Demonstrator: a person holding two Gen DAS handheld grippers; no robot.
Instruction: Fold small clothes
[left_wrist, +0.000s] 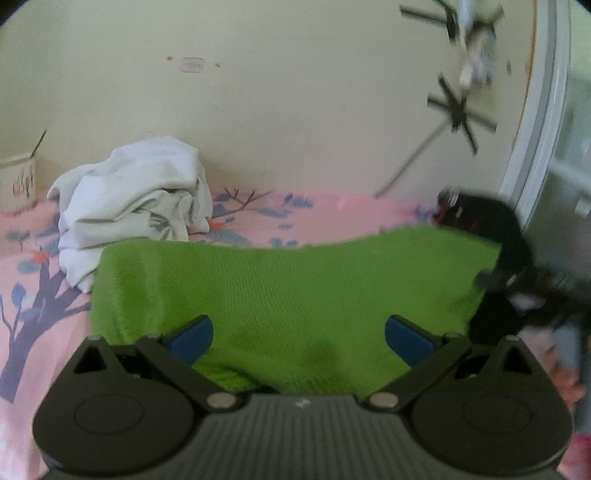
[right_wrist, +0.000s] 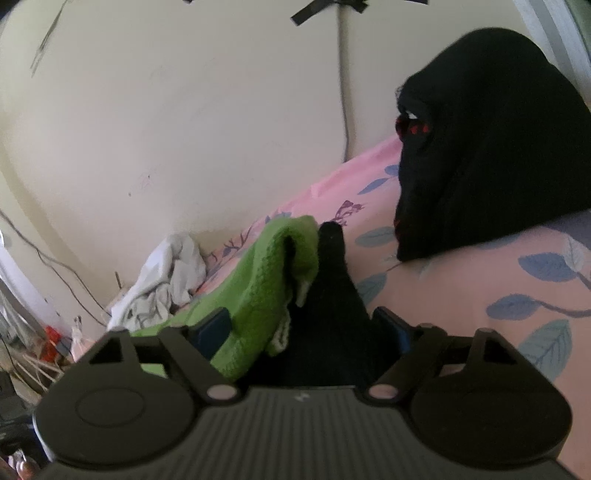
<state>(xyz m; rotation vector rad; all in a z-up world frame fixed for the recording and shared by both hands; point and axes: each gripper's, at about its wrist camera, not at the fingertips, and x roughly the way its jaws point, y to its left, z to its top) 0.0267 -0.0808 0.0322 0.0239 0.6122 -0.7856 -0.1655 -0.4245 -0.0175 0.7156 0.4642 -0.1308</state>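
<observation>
The green knit garment (left_wrist: 280, 295) lies spread on the pink flowered bedsheet (left_wrist: 33, 295), close under both grippers, with a black cloth (right_wrist: 332, 302) bunched against its right end. It looks soft, light and thick-stitched, a limp thing that will sag and drape rather than hold a crease, so a pinch at a hem or corner should serve better than a grab in the middle. The left gripper (left_wrist: 299, 338) hangs over the knit with its blue pads (left_wrist: 194, 339) wide apart, gripping nothing. The right gripper (right_wrist: 310, 332) also stands wide; green knit and black cloth both lie between its jaws, though I cannot see the pads pressing on either (the black fabric hides the right pad). A crumpled white garment (left_wrist: 133, 206) sits near the wall behind the knit's left end, and a black heap (right_wrist: 480, 147) rises to the right, so the open sheet for folding lies chiefly in between.
</observation>
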